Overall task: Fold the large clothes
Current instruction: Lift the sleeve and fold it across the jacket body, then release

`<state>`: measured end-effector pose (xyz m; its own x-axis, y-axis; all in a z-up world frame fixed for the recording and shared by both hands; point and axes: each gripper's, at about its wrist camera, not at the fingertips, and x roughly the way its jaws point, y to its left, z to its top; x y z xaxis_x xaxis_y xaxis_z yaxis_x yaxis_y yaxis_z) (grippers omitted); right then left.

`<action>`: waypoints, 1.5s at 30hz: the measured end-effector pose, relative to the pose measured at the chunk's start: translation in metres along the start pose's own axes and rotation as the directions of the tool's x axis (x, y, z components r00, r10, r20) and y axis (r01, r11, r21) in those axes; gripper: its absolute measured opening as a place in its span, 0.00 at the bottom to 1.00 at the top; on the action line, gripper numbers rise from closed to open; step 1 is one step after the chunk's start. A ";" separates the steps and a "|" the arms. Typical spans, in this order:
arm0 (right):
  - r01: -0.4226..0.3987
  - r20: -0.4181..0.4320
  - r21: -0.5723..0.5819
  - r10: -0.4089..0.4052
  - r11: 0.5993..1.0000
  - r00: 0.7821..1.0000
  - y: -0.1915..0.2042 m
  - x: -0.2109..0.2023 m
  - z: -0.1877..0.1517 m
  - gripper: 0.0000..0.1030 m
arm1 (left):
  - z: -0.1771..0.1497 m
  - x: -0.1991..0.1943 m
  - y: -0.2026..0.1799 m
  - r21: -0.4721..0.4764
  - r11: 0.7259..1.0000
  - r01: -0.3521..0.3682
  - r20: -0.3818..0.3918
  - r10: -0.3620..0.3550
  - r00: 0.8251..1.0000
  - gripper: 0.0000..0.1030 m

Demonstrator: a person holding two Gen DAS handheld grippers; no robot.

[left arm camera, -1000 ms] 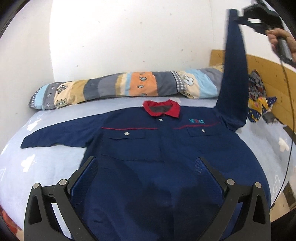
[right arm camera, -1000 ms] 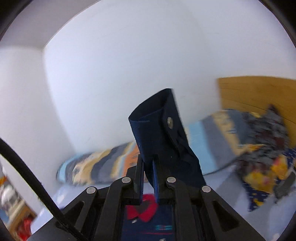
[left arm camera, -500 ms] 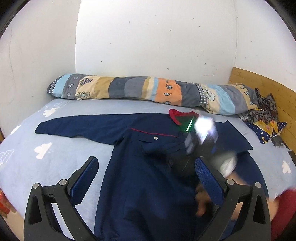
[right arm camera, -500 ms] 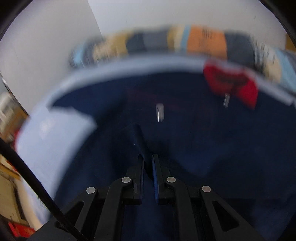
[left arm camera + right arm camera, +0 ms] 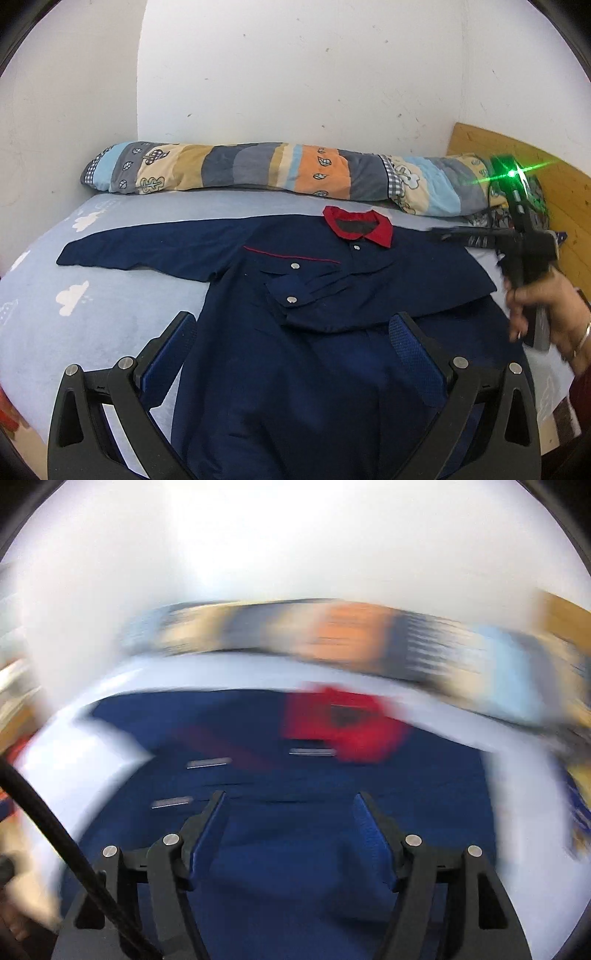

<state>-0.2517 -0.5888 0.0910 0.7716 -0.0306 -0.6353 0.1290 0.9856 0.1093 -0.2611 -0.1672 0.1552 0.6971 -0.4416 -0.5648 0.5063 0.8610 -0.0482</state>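
**One sleeve across, other still out – L side next**

My L gripper sits at the bottom of the left wrist view, fingers spread wide, nothing between them; it hangs over the lower body of the jacket. R gripper is also wide open and holding nothing. Its own view is badly blurred, so I can't give its exact pose, but in the left wrist view it shows at the right edge of the frame, off the cloth, w/ a green light on top.

Jacket lies flat on the bed, front up, red collar toward the pillow roll in the upper middle. One sleeve is laid across the chest, cuff near the middle of the frame. The other sleeve stretches out straight toward the upper left, long axis running roughly left-right across the frame, cuff at the far left end.

My read: that outstretched sleeve is the next fold. It lies up and left of my L gripper, and the R one is clear over on the opposite side, so L is nearer. Grab near the cuff and carry it rightward across the chest.
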 end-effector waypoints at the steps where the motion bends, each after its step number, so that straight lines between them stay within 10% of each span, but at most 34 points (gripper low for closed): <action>1: 0.020 -0.022 0.073 -0.019 0.997 1.000 -0.025 0.006 -0.004 0.51 | 0.000 0.001 -0.002 0.005 1.000 0.000 -0.002 0.000 1.000 1.00; 4: 0.166 -0.123 0.286 -0.136 0.944 0.983 -0.115 0.025 -0.030 0.39 | -0.001 0.004 -0.006 0.025 1.000 -0.002 -0.005 0.002 1.000 1.00; 9: 0.189 -0.295 0.356 -0.082 0.915 0.952 -0.157 0.067 -0.075 0.37 | -0.001 0.009 -0.010 0.028 1.000 0.008 -0.014 -0.007 1.000 1.00; 18: 0.095 -0.145 0.153 -0.073 0.984 0.987 -0.052 0.033 -0.026 0.59 | -0.001 0.011 0.001 -0.009 1.000 -0.005 -0.029 0.005 1.000 1.00; 27: 0.134 -0.297 -0.225 -0.199 0.965 0.934 0.087 0.100 -0.067 0.59 | -0.001 0.014 0.017 -0.036 0.998 -0.054 -0.040 0.052 0.998 1.00; 32: 0.007 -0.165 -0.203 -0.042 0.979 0.985 0.138 0.058 -0.051 0.72 | 0.001 0.012 0.038 -0.116 0.990 -0.081 -0.045 0.076 0.996 1.00; 36: -0.115 -0.348 -0.158 0.054 0.981 0.936 0.171 0.089 -0.092 0.78 | -0.001 0.011 0.050 -0.145 0.982 -0.122 -0.053 0.115 0.992 1.00; 38: -0.081 -0.329 -0.237 -0.001 0.968 0.944 0.180 0.083 -0.110 0.78 | -0.003 0.013 0.055 -0.138 0.980 -0.143 -0.066 0.135 0.989 1.00; 45: -0.181 -0.227 -0.012 0.173 0.983 0.958 0.104 -0.028 -0.077 0.75 | -0.008 0.014 0.079 -0.205 0.967 -0.154 -0.104 0.135 0.985 1.00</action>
<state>-0.3079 -0.4723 0.0614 0.6208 0.1791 -0.7632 -0.0202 0.9769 0.2128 -0.2154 -0.1034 0.1365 0.7025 -0.2925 -0.6488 0.2778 0.9520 -0.1284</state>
